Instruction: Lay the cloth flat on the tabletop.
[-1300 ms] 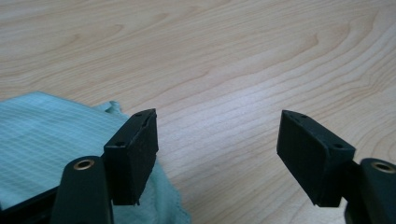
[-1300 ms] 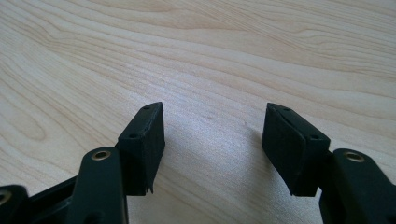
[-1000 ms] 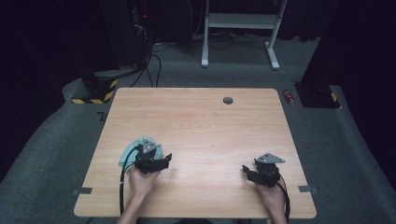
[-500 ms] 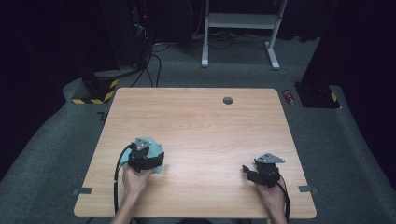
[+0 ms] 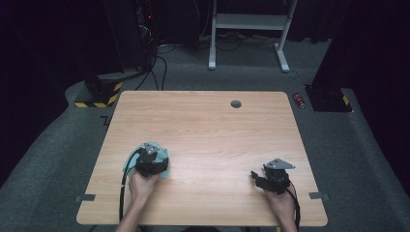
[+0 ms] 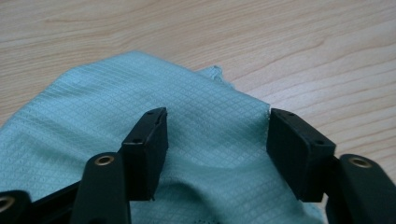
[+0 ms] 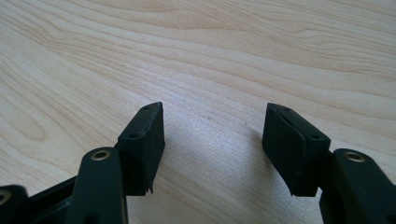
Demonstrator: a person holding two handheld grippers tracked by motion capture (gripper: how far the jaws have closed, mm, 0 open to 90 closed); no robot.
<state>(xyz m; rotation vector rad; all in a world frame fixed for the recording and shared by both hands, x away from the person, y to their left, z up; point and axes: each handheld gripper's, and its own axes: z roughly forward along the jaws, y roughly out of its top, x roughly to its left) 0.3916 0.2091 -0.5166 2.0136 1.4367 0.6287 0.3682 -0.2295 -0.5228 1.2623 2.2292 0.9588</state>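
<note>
Wooden table [image 5: 208, 140]: pale green cloth [image 6: 140, 121] lies rumpled at its near left. Left gripper [image 6: 215, 135] sits over the cloth, jaws apart and just been closing; pad contact appears absent. Right gripper [image 7: 212, 135] gapes over bare wood.

- You see the pale wooden table [image 5: 203, 125] evenly lit from above, surroundings nearly black.
- Your close views are sharp mid-frame, with nearby black jaws soft and casting faint shadows.
</note>
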